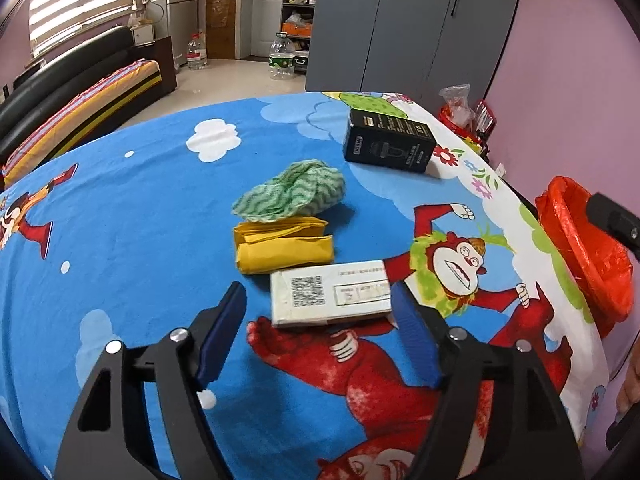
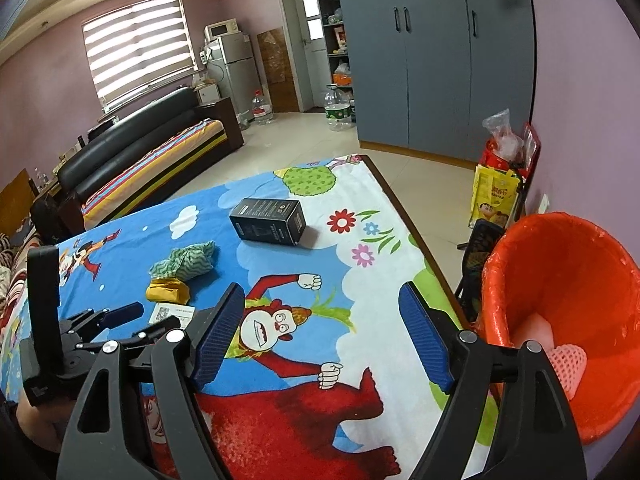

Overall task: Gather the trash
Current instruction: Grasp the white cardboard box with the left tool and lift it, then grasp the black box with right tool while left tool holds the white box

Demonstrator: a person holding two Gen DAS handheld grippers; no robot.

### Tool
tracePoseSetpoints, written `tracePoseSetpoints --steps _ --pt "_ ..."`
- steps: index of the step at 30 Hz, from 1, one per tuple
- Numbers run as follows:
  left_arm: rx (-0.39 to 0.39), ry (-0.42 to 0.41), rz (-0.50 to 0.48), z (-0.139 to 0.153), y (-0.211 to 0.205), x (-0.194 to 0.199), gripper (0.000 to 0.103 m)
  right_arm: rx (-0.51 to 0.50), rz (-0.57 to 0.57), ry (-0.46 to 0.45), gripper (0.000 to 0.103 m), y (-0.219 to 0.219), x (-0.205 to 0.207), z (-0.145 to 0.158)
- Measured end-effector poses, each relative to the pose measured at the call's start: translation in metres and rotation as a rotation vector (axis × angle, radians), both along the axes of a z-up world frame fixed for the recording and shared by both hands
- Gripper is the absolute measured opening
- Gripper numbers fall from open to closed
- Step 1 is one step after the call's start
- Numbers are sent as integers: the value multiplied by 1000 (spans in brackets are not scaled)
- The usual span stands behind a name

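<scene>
Since my left gripper (image 1: 320, 312) is wide open above the flat white cardboard box (image 1: 330, 298), I can grab it. My right gripper (image 2: 322, 332) waits open and empty beside the round bin with the orange plastic liner (image 2: 568, 280).

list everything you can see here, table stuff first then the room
white box: 1, white with a code label, on the table nearest the left gripper
yellow wrapper: 1, yellow, folded, behind the white box
cloth: 1, green and white, crumpled, behind the yellow wrapper
black box: 1, black, far side of the table
tablecloth: 1, blue cartoon print
bin: 1, orange liner, beside the table
water jugs: 2, clear, on the floor
left hand-held gripper: 1, black, open
right hand-held gripper: 1, black, open
</scene>
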State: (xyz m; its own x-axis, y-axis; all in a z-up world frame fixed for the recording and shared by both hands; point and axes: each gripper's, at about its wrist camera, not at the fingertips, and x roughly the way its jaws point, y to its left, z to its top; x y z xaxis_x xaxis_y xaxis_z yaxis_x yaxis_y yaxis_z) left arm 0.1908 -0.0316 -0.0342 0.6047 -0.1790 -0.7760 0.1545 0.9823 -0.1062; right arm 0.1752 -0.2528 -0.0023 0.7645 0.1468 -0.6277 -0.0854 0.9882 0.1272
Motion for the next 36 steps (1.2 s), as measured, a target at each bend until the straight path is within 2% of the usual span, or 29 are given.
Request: tracePoseSetpoints --steps 2,6,8,9,12,15,22,28,36 --pt "6 0 -1 -1 -4 0 78 -3 -4 -1 76 -2 2 1" --pt "33 21 -7 -8 -11 2 78 -20 10 -3 80 0 9 4" --pt "54 28 -7 -11 -13 3 76 -29 20 -6 80 3 13 5" --pt "57 36 -13 -13 -13 3 67 -32 23 -6 81 4 16 5" --pt "54 39 -16 -12 -12 5 67 -44 38 -5 81 10 25 5" --pt "48 27 -10 -7 -5 3 67 -52 56 -2 82 18 38 3" --pt "9 -44 56 28 24 -3 67 -42 63 14 85 38 68 -3" --pt "-18 -83 101 47 43 0 67 -27 -14 47 85 62 102 -11" --pt "-42 -92 146 50 63 2 67 -28 -103 97 85 89 143 -26"
